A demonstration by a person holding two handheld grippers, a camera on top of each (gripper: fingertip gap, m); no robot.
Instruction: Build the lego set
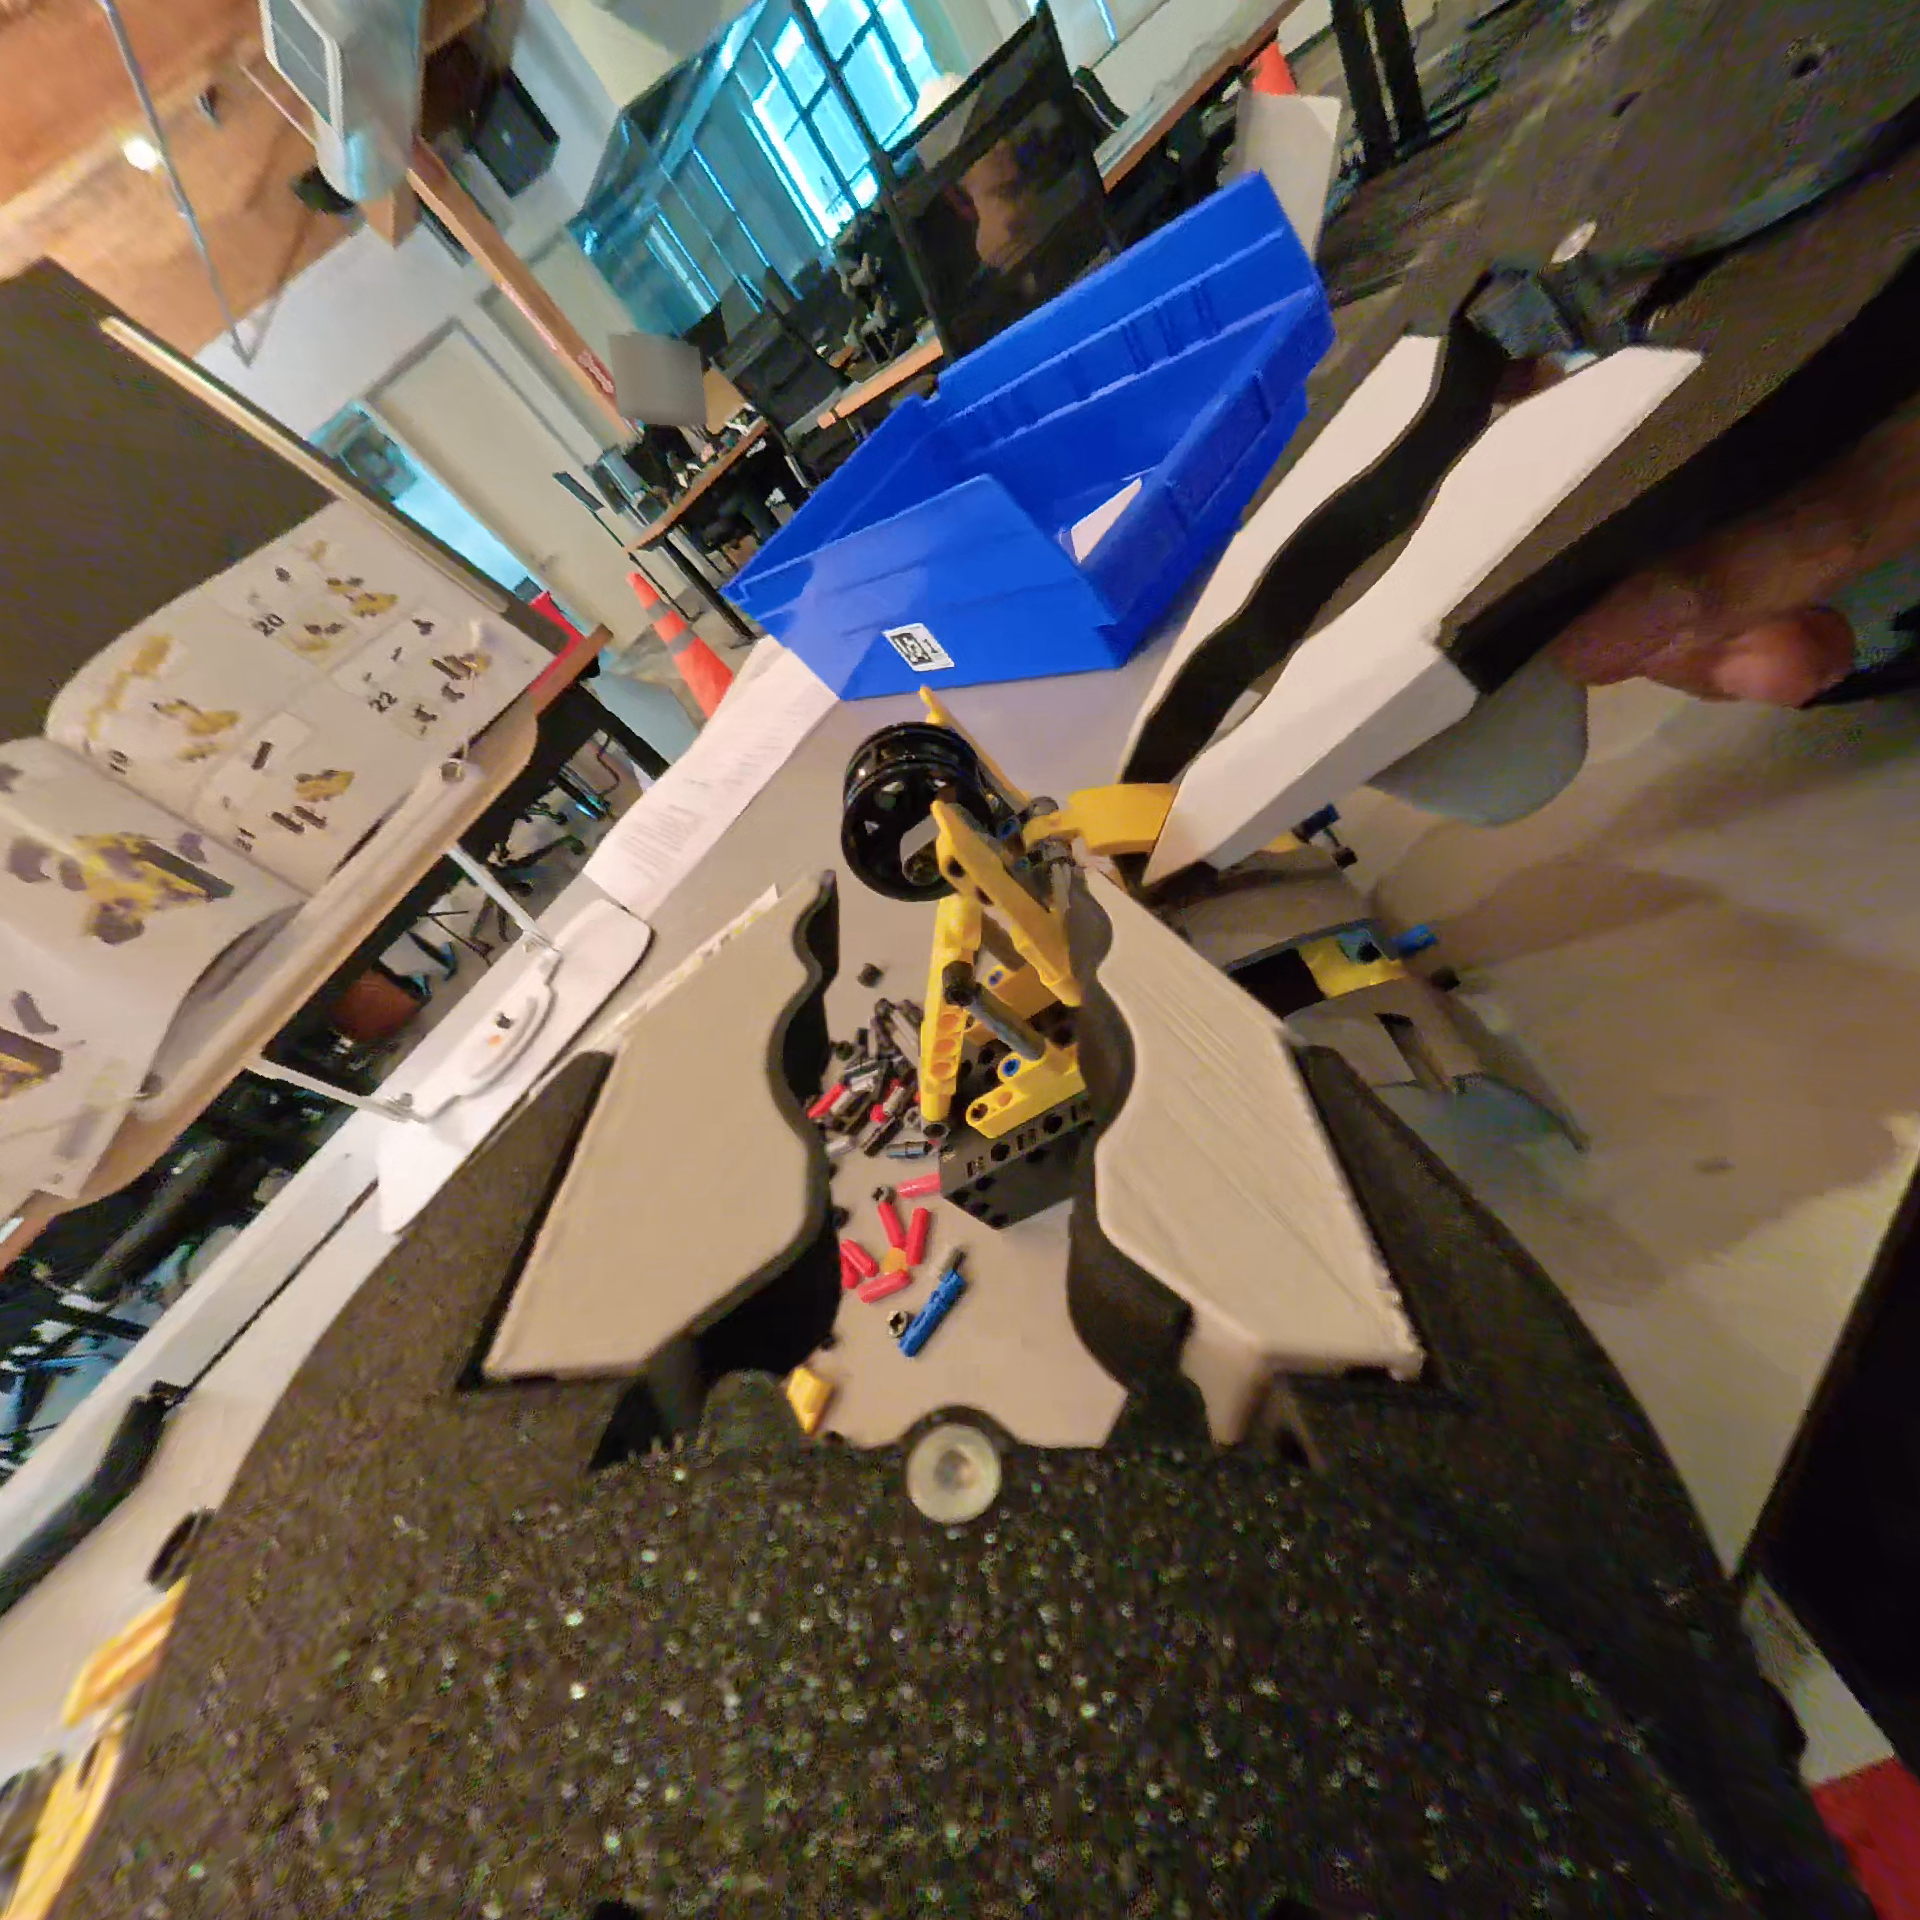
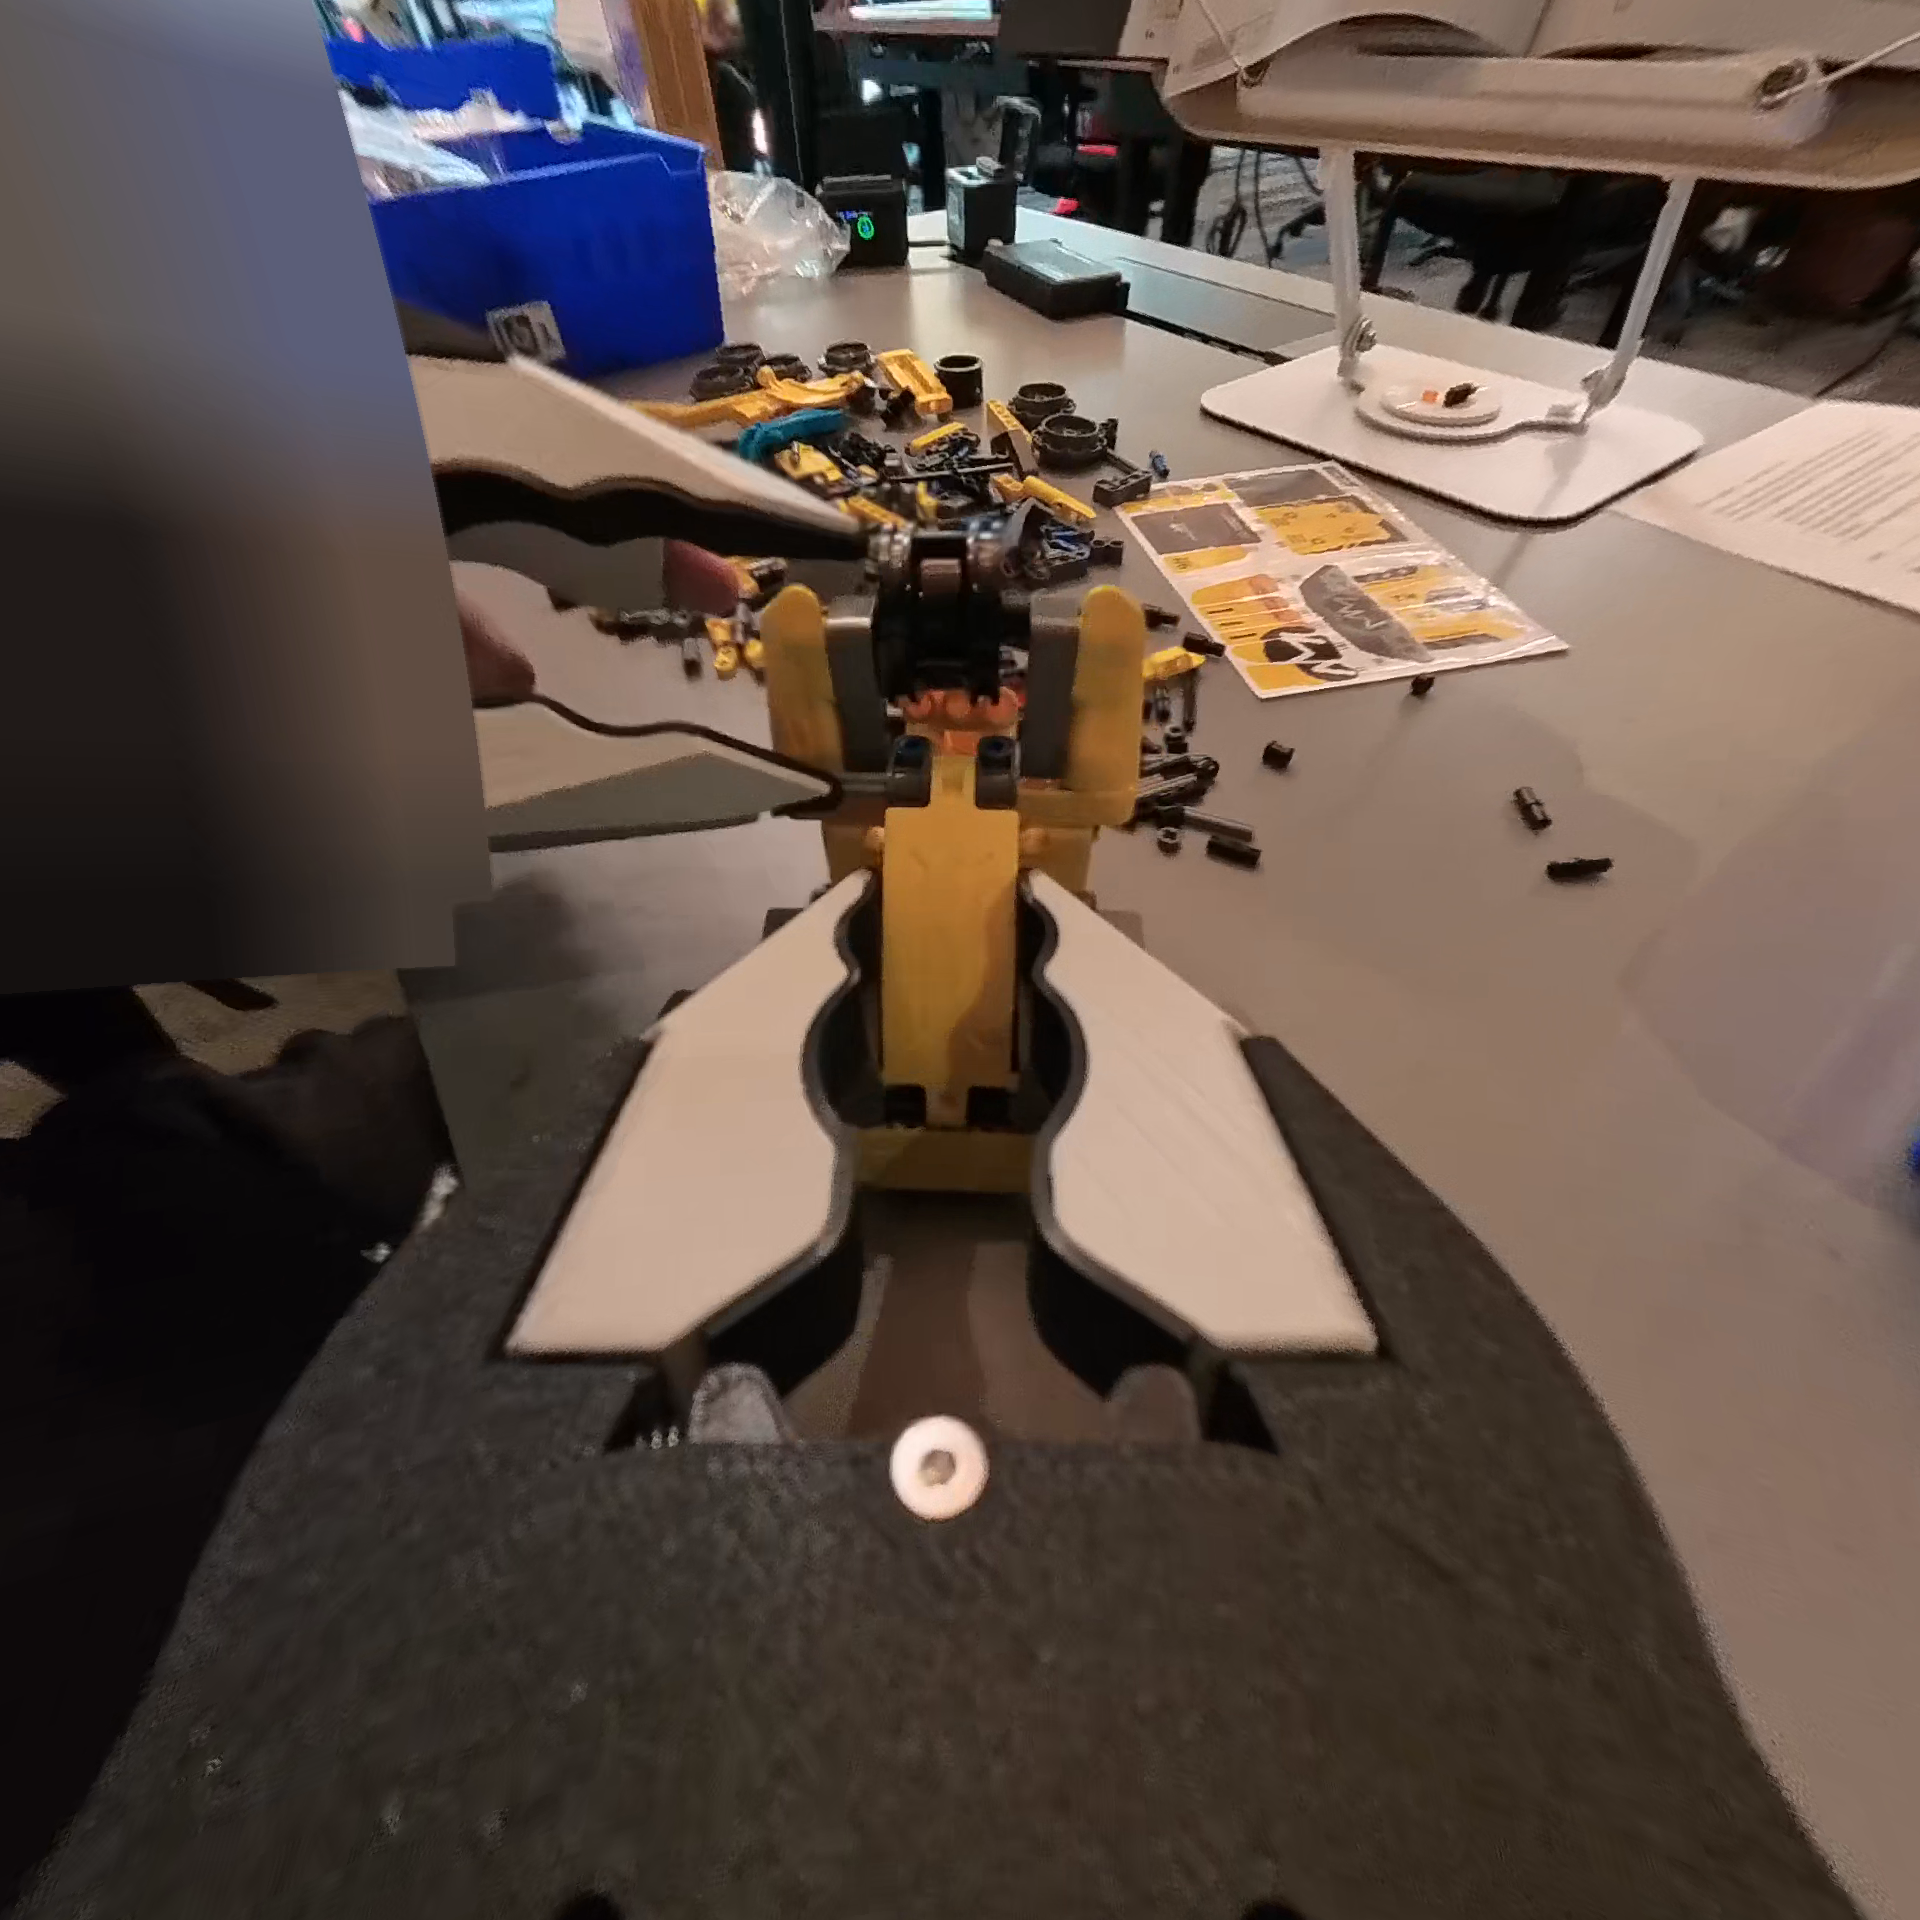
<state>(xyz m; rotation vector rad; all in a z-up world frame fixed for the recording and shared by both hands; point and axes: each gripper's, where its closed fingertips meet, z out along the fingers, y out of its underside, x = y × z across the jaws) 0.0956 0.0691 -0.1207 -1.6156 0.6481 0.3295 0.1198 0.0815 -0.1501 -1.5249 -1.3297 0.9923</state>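
Observation:
A yellow, grey and black toy-brick model [image 2: 945,997] is held out over the grey table [image 2: 1455,935]. My right gripper [image 2: 945,904] is shut on its yellow body. In the left wrist view the model [image 1: 997,997] stands upright with a black wheel [image 1: 894,821] at its far end, and the right gripper [image 1: 1153,862] grips its yellow end from the upper right. My left gripper [image 1: 961,904] is open, its fingers either side of the model's frame; the right finger lies close against it. It also shows at the model's left side in the right wrist view [image 2: 847,675].
Small red, black and blue pins [image 1: 883,1195] lie under the left gripper. A pile of loose parts [image 2: 935,436], a sticker sheet [image 2: 1340,571], a blue bin [image 2: 561,239], a white booklet stand [image 2: 1455,436] and a printed paper sheet [image 2: 1818,499] are on the table. A hand [image 1: 1714,613] holds the right gripper.

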